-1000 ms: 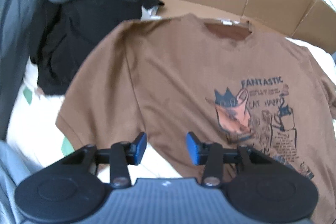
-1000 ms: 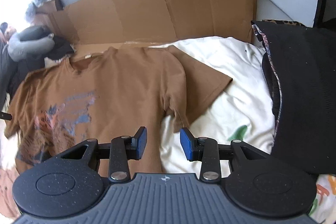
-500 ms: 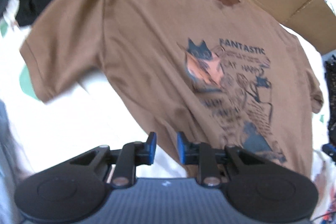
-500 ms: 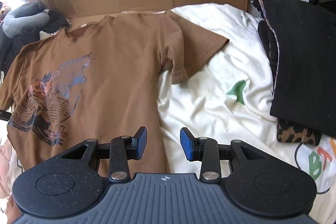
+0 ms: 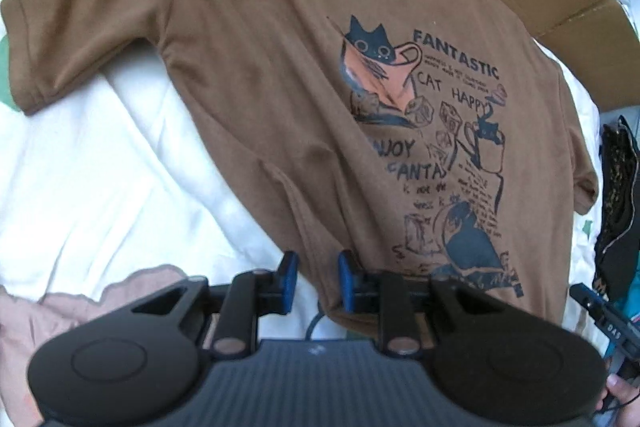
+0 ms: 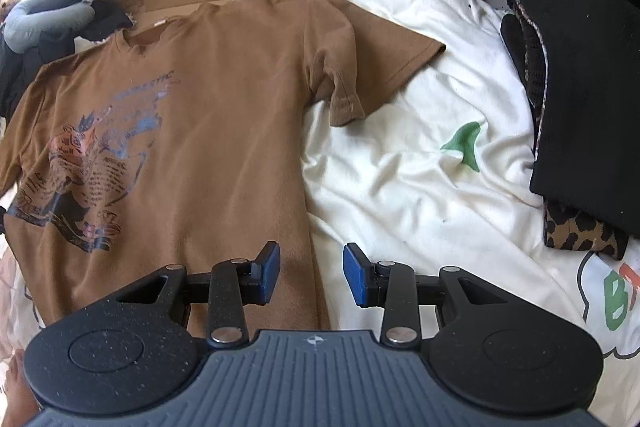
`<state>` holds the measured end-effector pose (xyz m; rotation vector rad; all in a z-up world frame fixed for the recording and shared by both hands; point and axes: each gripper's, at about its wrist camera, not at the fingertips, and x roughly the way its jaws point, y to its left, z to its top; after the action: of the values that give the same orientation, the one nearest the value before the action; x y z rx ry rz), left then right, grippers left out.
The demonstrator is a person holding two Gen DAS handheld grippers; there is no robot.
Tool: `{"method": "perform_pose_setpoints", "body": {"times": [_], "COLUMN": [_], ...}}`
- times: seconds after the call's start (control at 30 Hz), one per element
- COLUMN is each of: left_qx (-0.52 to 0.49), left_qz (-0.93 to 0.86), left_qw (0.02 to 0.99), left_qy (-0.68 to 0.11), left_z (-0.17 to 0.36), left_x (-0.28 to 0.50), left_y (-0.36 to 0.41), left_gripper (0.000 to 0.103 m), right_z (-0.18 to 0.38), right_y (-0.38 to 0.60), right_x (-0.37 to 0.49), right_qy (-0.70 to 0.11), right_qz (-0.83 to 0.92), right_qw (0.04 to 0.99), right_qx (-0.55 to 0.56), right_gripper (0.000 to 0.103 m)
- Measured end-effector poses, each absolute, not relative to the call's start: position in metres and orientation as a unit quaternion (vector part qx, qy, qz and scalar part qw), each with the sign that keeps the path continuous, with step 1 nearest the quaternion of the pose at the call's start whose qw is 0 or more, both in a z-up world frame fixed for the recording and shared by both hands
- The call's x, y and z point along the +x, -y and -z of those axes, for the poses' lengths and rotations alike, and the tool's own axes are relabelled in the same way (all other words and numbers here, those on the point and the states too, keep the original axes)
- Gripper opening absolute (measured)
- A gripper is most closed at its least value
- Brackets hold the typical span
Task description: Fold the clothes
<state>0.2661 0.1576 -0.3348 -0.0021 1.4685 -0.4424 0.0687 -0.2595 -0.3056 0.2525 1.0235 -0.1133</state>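
Two views, taken in turn: from the left wrist, saw the left gripper (image 5: 313, 277) part-open astride the bottom hem of the brown T-shirt (image 5: 280, 75), spread face-up on the white bedsheet (image 5: 100, 179), nothing pinched yet. From the right wrist, saw the right gripper (image 6: 311, 273) wide open and empty over the shirt's side edge near the hem; judged the step as taking hold of the hem, next needing both to close on cloth.

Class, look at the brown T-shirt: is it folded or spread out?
Spread out. The brown T-shirt lies print-up on the white sheet, body and both sleeves extended, with no fold made yet.
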Motion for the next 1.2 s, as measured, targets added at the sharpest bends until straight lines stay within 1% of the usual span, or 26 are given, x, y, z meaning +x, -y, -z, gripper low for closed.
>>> {"method": "perform_pose_setpoints", "body": {"times": [0.03,0.13,0.27,0.63,1.07,1.2], "left_qx": [-0.005,-0.015,-0.014,0.009,0.053,0.057], "left_qz": [0.199,0.197,0.204,0.179,0.155,0.152], "left_qw": [0.719,0.715,0.709,0.71,0.719,0.72], "left_qy": [-0.666,-0.671,-0.675,-0.681,-0.676,-0.674], "left_z": [0.335,0.334,0.326,0.307,0.311,0.311], "left_x": [0.266,0.266,0.262,0.254,0.268,0.271], "left_y": [-0.158,-0.163,-0.172,-0.205,-0.225,-0.229], "left_gripper": [0.02,0.007,0.002,0.002,0.002,0.002], "right_z": [0.308,0.314,0.32,0.326,0.327,0.328], "right_y": [0.26,0.261,0.26,0.259,0.263,0.257], "right_x": [0.069,0.069,0.068,0.067,0.07,0.073], "right_qy": [-0.491,-0.499,-0.506,-0.518,-0.528,-0.537], "right_qz": [0.055,0.054,0.045,0.031,0.015,-0.001], "right_qw": [0.861,0.856,0.852,0.844,0.837,0.832], "right_qx": [0.121,0.122,0.121,0.137,0.14,0.136], "right_gripper": [0.042,0.042,0.042,0.042,0.042,0.041]}}
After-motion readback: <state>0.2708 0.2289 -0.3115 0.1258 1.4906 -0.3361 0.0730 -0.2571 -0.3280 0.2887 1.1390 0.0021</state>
